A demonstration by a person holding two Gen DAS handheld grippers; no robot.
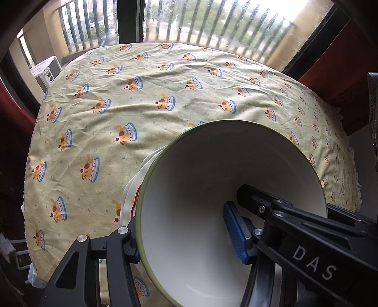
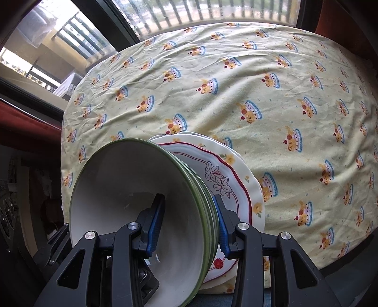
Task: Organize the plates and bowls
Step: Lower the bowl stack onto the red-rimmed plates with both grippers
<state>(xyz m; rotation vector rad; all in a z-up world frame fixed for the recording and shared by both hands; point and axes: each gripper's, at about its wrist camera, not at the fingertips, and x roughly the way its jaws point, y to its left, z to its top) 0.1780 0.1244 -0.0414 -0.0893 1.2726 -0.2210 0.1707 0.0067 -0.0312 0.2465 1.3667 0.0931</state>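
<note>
- Right gripper (image 2: 189, 226), lower centre of the right wrist view: its two blue-padded fingers (image 2: 154, 230) are pinching the rim of a stack of bowls (image 2: 122, 189), one pad sitting inside the top white bowl, the other pressing on the outside just beside the green-edged rims.
- The outer finger is also bearing against a stack of plates (image 2: 232, 174) under the bowls, a red-trimmed floral one lying over a cream one with yellow flowers.
- Left gripper (image 1: 186, 238), lower part of the left wrist view: its fingers are straddling the opposite wall of the same bowls (image 1: 212, 170), one blue pad (image 1: 236, 233) showing inside the bowl; the other finger is standing outside the rim at lower left, its pad largely hidden, so contact there appears likely but is not certain.
- The plates (image 1: 131, 196) are peeking out left of the bowl.
- The whole stack is tilting in the lower centre of both frames, above a yellow patterned tablecloth (image 2: 271, 99).
- A barred window (image 1: 212, 21) is running across the top of the frames.
</note>
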